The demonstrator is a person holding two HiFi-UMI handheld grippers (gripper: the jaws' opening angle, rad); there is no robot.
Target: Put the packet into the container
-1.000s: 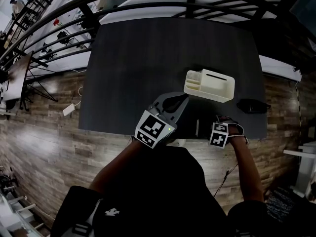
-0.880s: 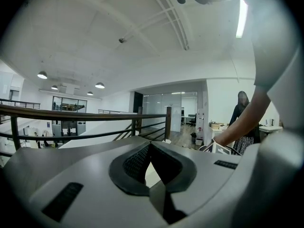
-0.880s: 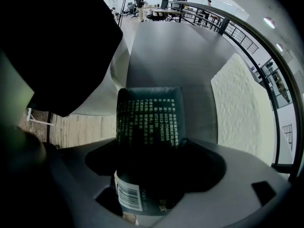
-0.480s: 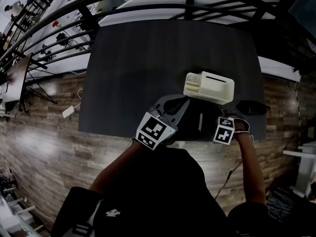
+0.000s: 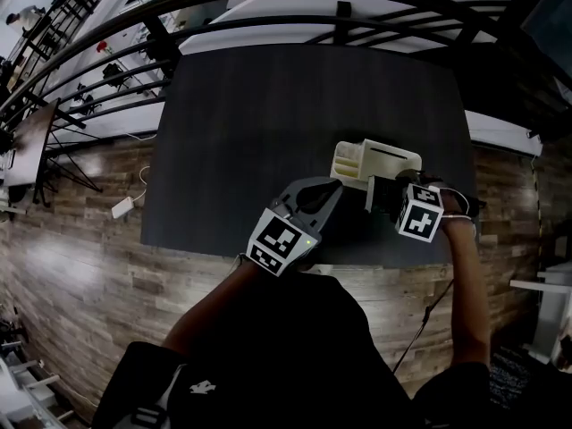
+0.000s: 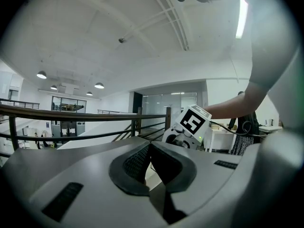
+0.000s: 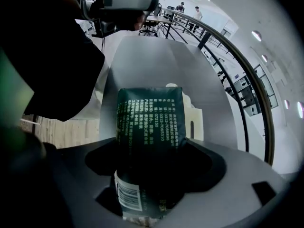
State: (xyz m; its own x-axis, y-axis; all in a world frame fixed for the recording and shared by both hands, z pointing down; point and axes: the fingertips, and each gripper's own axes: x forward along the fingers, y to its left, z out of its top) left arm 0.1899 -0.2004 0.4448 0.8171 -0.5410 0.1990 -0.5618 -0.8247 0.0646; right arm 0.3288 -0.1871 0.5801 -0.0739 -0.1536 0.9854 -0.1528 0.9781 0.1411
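Observation:
A dark green packet [image 7: 147, 141] with white print stands between the jaws of my right gripper [image 7: 149, 175], which is shut on it. In the head view the right gripper [image 5: 382, 197] holds the packet [image 5: 379, 195] at the near edge of the cream divided container [image 5: 375, 161] on the dark table. The container [image 7: 190, 113] shows just behind the packet in the right gripper view. My left gripper [image 5: 320, 195] hovers left of the container, jaws closed together on nothing [image 6: 148, 163]; it points up and away from the table.
The dark table [image 5: 268, 123] spreads wide behind and left of the container. A black object [image 5: 469, 206] lies at the table's right edge. Railings [image 5: 107, 70] and wood-look floor [image 5: 80, 266] surround the table. The other gripper's marker cube [image 6: 192, 122] shows in the left gripper view.
My right gripper has carried the packet from the table's near edge forward and up to the container's near side. The left gripper has shifted only slightly.

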